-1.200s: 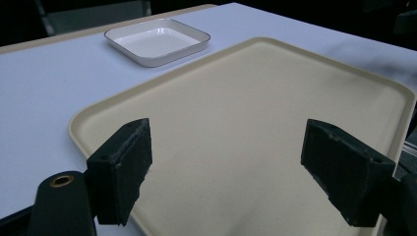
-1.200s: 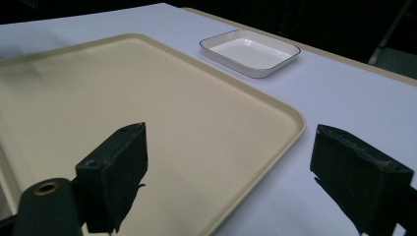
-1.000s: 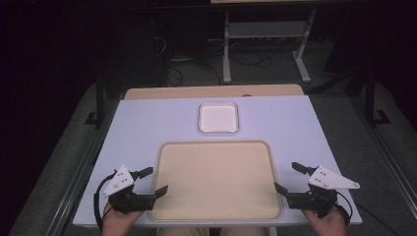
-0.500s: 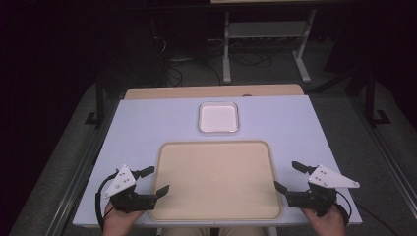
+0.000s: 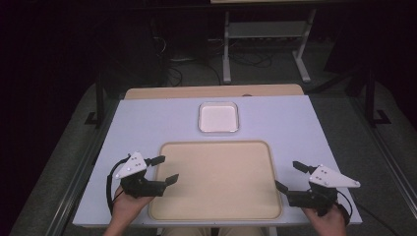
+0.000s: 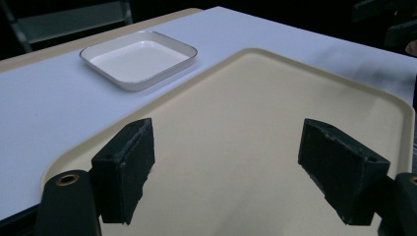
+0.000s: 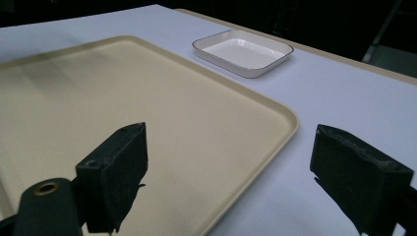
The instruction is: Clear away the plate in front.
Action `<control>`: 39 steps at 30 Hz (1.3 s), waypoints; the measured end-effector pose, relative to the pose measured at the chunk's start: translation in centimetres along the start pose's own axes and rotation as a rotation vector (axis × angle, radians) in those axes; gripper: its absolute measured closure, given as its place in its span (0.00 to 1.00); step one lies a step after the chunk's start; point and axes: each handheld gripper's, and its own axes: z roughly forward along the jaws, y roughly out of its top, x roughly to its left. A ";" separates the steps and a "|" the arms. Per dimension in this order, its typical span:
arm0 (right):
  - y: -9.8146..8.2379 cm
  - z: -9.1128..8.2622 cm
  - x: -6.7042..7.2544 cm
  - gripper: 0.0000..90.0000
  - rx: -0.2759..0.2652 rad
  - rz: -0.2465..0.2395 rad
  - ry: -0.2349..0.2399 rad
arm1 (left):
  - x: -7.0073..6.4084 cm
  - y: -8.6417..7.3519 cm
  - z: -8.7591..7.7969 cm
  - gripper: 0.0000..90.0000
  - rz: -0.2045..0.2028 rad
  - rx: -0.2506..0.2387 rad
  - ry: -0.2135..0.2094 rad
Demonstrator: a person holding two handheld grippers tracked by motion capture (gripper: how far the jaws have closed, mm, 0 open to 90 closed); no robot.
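A large beige tray (image 5: pixel 216 182) lies empty at the table's near middle, also close up in the left gripper view (image 6: pixel 255 123) and the right gripper view (image 7: pixel 98 98). A small white square dish (image 5: pixel 218 117) sits beyond it, empty (image 6: pixel 137 59) (image 7: pixel 243 51). My left gripper (image 5: pixel 164 170) is open at the tray's left edge, its jaws wide apart with nothing between them (image 6: pixel 226 172). Over the tray's right edge, my right gripper (image 5: pixel 290 176) is open too and holds nothing (image 7: pixel 231 177).
The table top (image 5: pixel 147 123) is a pale sheet over a wooden board whose far edge (image 5: pixel 211 91) shows. Beyond the table stands a metal rack (image 5: pixel 265 34) with cables on a dark floor. A hand holds each gripper at the near edge.
The left gripper has shifted slightly toward the tray. The right gripper has barely moved.
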 end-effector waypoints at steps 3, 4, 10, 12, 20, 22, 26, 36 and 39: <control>0.0 0.1 0.0 0.15 0.007 0.005 -0.002 | 0.7 0.8 0.9 0.24 -0.003 -0.003 -0.008; 0.0 0.2 0.0 0.15 0.009 0.000 -0.001 | 0.7 0.8 0.9 0.24 -0.003 -0.003 -0.008; 0.1 0.2 0.2 0.15 0.005 -0.007 0.000 | 1.3 2.3 2.8 0.25 0.013 0.014 -0.023; 0.1 0.2 0.1 0.15 0.008 -0.001 0.000 | 1.5 2.7 3.3 0.26 0.015 0.016 -0.026; 0.1 0.2 -0.2 0.15 0.007 0.005 -0.002 | 2.8 4.2 5.6 0.27 0.024 0.033 -0.023; 0.2 0.2 -0.2 0.15 0.005 0.003 -0.004 | 3.1 4.6 6.3 0.27 0.020 0.031 -0.027; 0.2 0.3 -0.2 0.15 0.004 0.004 -0.006 | 4.0 5.3 7.7 0.28 0.007 0.059 -0.024; 0.4 0.4 -0.1 0.15 0.003 0.001 -0.001 | 6.6 8.0 11.4 0.30 0.003 0.111 0.004; 0.4 0.4 0.0 0.15 0.002 -0.002 0.003 | 7.4 8.6 12.8 0.31 -0.015 0.129 0.008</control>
